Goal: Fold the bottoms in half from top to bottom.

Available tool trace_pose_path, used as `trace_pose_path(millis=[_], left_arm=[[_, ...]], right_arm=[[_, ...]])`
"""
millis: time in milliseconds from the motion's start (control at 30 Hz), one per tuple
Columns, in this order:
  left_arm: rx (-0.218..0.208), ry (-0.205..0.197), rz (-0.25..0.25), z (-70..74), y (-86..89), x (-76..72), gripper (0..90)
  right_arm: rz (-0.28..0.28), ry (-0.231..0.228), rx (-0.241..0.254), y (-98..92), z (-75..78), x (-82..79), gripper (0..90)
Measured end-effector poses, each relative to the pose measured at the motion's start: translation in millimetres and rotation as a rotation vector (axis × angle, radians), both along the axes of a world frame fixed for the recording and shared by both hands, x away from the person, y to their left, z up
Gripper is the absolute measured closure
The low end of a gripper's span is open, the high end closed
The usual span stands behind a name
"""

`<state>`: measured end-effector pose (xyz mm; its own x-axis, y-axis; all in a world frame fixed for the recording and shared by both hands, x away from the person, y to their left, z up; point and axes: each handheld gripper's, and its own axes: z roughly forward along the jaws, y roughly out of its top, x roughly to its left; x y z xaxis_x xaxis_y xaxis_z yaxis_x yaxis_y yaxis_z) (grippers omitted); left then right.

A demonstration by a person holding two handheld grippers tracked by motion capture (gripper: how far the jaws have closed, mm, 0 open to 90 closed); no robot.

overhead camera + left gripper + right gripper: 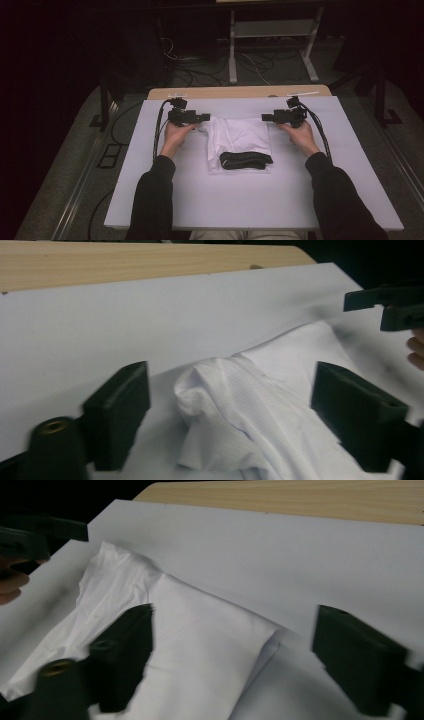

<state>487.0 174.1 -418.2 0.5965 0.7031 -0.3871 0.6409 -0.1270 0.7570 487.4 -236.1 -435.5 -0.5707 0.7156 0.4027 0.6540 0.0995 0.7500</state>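
A folded white garment [239, 140] lies in the middle of the white board [250, 200], with a black band [246, 159] across its near end. My left gripper [204, 118] hovers at the garment's far left corner with its jaws wide open. In the left gripper view a rumpled corner of the garment [225, 405] lies between the jaws of the left gripper [235, 412], untouched by the pads. My right gripper [266, 118] stands open at the far right corner. In the right gripper view the smooth folded garment [200, 640] lies loose between the jaws of the right gripper [240, 655].
A strip of wooden tabletop [240, 92] shows beyond the board's far edge. Behind the table, metal frame legs [232, 55] and loose cables [200, 75] sit on the floor. Each gripper's cable [160, 125] trails along the board's side.
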Motion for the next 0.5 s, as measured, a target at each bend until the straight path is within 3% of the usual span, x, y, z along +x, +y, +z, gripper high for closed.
trace_pose_path(millis=[67,100,500], left_arm=[[-0.005,0.004,-0.01,2.1,0.1,-3.7,0.7],[-0.007,-0.009,-0.018,3.9,0.9,-6.8,0.0],[0.003,-0.084,-0.006,19.2,12.1,-33.9,0.0]], right_arm=[[-0.002,-0.007,-0.007,-0.4,0.9,-2.7,6.5],[0.002,-0.007,-0.014,-0.4,1.1,-3.9,0.1],[0.045,-0.044,-0.059,-10.3,21.2,-30.0,0.0]])
